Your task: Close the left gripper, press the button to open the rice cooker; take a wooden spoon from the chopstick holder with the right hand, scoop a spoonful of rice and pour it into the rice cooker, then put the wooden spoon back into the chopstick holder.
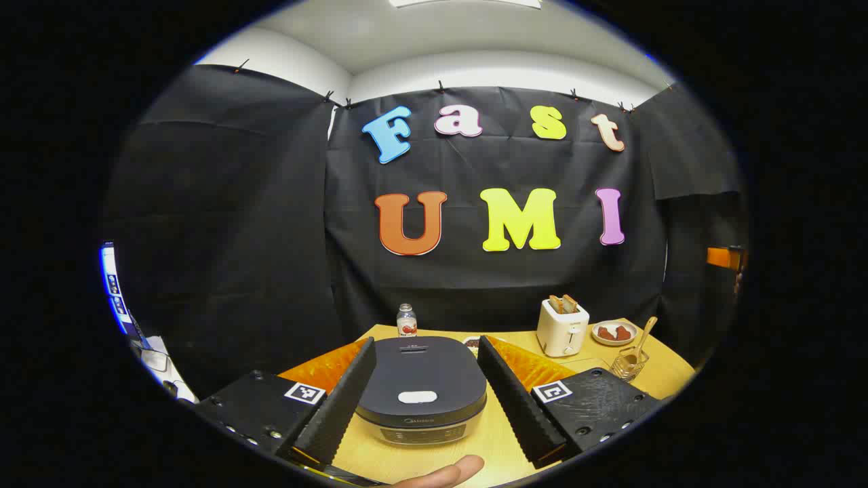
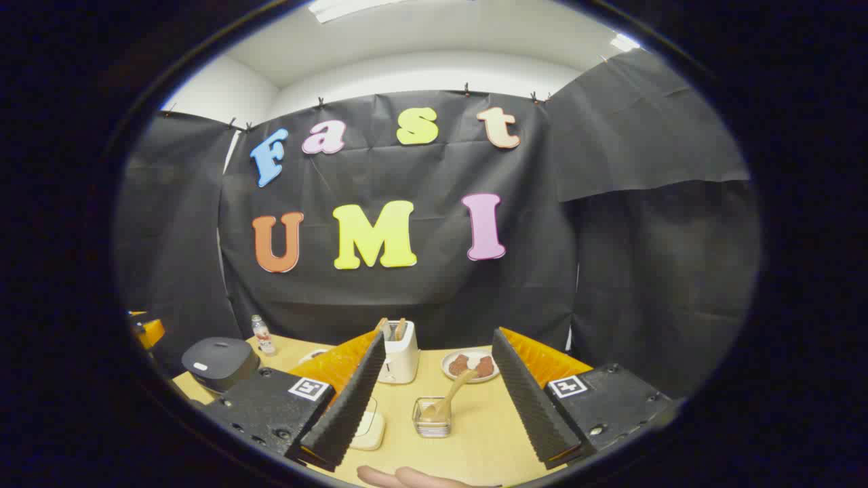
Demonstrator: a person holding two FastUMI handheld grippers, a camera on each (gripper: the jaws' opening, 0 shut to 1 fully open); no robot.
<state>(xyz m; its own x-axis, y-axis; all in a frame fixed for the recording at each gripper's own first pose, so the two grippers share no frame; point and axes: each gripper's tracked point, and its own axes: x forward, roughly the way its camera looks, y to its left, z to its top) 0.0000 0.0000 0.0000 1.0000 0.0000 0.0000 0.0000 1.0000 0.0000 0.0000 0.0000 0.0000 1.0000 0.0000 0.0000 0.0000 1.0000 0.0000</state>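
Two grippers hover level, fingers spread wide, holding nothing: left gripper (image 1: 426, 400) before the rice cooker (image 1: 420, 386), right gripper (image 2: 437, 403) before the wooden spoon (image 2: 451, 396).

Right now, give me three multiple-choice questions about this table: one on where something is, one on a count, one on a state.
1. The wooden spoon stands in:
A. the clear holder
B. the toaster
C. the plate

2. How many bread slices stick out of the toaster?
A. none
B. two
C. four

3. The rice cooker lid is:
A. open
B. off
C. shut

Answers: 1 A, its handle leans out of the clear holder. 2 B, two slices show at the toaster's top. 3 C, the lid lies flat, between the open fingers of the left hand-held gripper.
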